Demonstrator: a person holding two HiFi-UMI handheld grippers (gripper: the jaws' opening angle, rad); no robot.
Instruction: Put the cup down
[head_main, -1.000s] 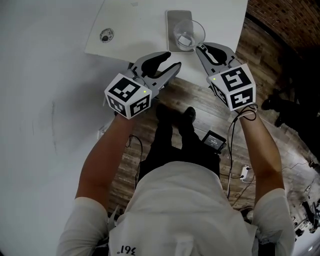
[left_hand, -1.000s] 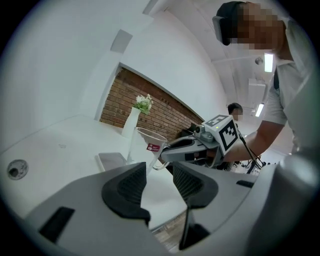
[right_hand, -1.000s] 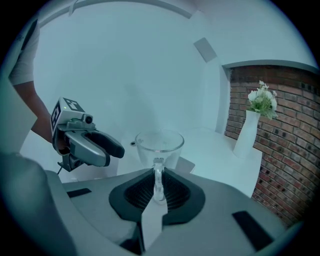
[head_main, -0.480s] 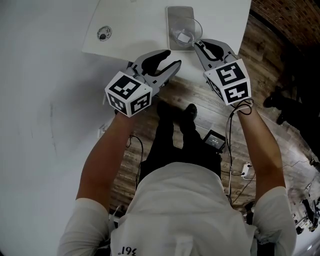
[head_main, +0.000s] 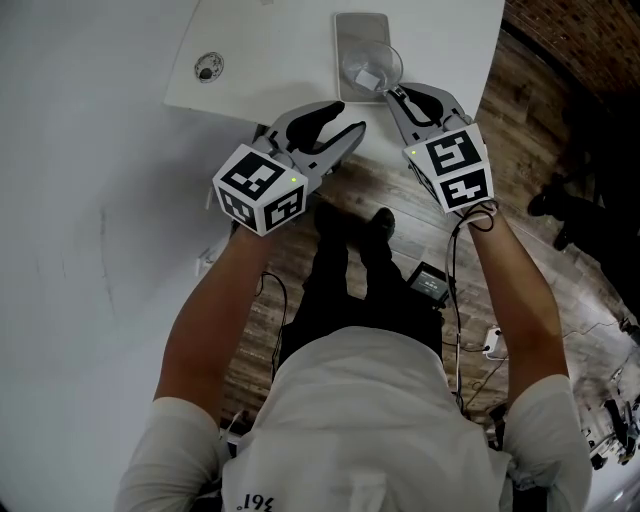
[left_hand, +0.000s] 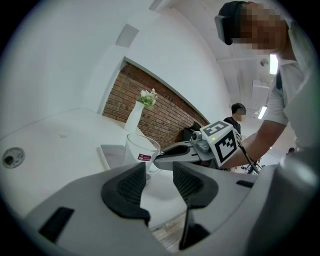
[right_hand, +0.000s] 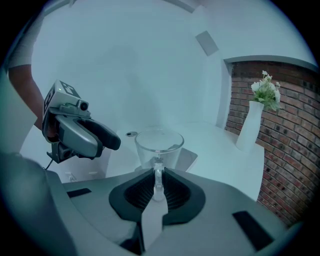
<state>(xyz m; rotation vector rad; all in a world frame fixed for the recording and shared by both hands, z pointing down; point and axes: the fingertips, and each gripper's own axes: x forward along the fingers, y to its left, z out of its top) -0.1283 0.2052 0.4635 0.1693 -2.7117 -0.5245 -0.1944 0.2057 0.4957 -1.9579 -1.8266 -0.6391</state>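
Note:
A clear glass cup (head_main: 372, 66) with a small red label hangs over a grey tray (head_main: 352, 30) on the white table. My right gripper (head_main: 392, 96) is shut on the cup's handle, which shows between the pads in the right gripper view, with the cup (right_hand: 159, 147) just beyond my right gripper (right_hand: 158, 187). Whether the cup's base touches the tray I cannot tell. My left gripper (head_main: 343, 118) hovers at the table's near edge, left of the cup, open and with nothing in it. In the left gripper view, the cup (left_hand: 141, 154) stands beyond my left gripper (left_hand: 159, 182).
The white table (head_main: 270, 50) has a round grommet hole (head_main: 209, 67) at its left. A white vase with flowers (right_hand: 250, 125) stands further back by a brick wall. Wooden floor, cables and a small device (head_main: 428, 281) lie below the table edge.
My right gripper has sunk with the cup toward the grey tray, and the cup looks smaller from above. The left gripper has stayed where it was.

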